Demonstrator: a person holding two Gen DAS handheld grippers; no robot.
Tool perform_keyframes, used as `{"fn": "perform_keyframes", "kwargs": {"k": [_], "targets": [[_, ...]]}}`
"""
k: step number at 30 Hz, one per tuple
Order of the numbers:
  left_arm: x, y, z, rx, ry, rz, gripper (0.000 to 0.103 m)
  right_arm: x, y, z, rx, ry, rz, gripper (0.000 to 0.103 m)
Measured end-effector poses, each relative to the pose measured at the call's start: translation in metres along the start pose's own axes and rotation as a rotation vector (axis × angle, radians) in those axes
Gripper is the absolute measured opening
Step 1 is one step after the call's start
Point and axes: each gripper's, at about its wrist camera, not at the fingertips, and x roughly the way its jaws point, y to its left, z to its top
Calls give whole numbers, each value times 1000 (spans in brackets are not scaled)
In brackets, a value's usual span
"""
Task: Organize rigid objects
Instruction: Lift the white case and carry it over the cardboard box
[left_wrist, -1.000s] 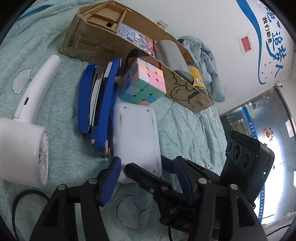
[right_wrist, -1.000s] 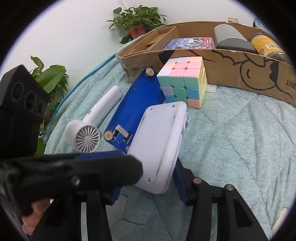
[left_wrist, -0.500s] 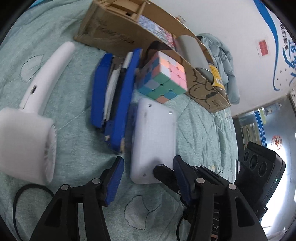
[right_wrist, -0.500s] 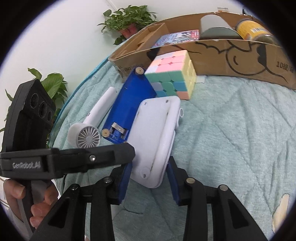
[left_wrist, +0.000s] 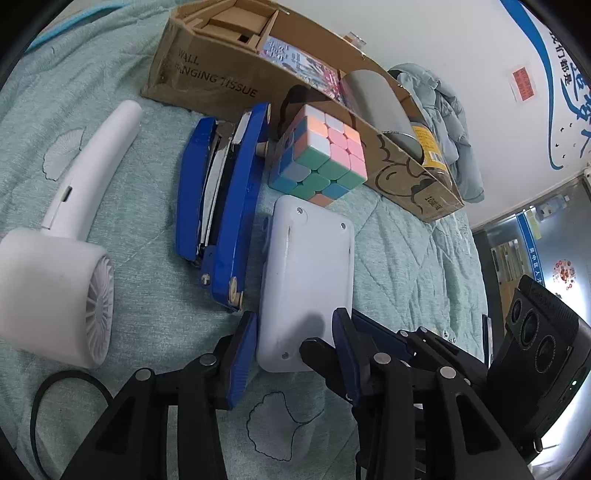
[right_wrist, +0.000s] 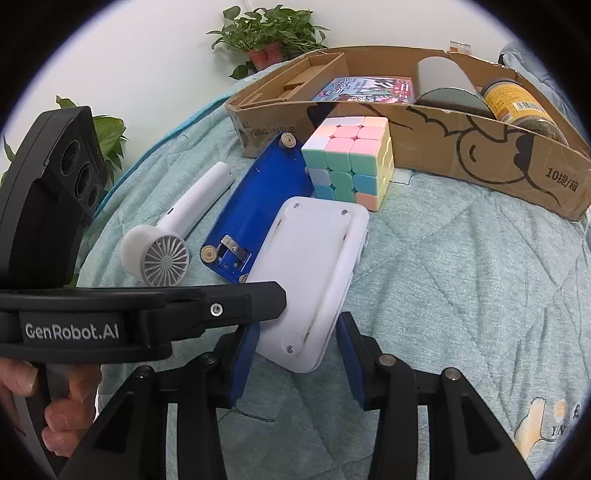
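Observation:
A white flat device (left_wrist: 306, 269) lies on the teal quilt, its long edge leaning on a blue stapler (left_wrist: 229, 206). My left gripper (left_wrist: 291, 350) is closing on the device's near end and both blue pads touch its sides. My right gripper (right_wrist: 295, 354) straddles the same end of the white device (right_wrist: 314, 266); its jaws are opening and a sliver of gap shows at the right pad. One of the left gripper's fingers (right_wrist: 221, 306) crosses in front. A pastel cube (left_wrist: 321, 155) stands just beyond the device.
A white handheld fan (left_wrist: 59, 266) lies left of the stapler, with a black cable loop (left_wrist: 48, 391) nearby. A long cardboard box (right_wrist: 480, 147) at the back holds a booklet, a grey cylinder and a yellow-labelled jar. A person's hand (right_wrist: 55, 406) grips the left handle.
The left jaws have narrowed from wide apart to touching the white device's near end. The right jaws squeezed in on it, then eased slightly apart. The device stays against the stapler.

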Motion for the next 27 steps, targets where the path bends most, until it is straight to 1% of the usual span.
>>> {"fn": "perform_keyframes", "kwargs": {"k": [8, 12, 15, 22, 27], "targets": [[-33, -20, 4, 67, -94, 31, 38, -25, 14, 7, -51, -105, -23, 43], [-52, -31, 15, 101, -151, 36, 38, -34, 18, 24, -75, -156, -25, 43], [-62, -34, 24, 126, -179, 37, 38, -38, 19, 36, -89, -189, -31, 43], [-80, -46, 61, 177, -244, 47, 38, -44, 22, 68, -130, -245, -41, 43], [-83, -46, 99, 191, -275, 47, 38, -39, 29, 99, -153, -262, -54, 43]]}}
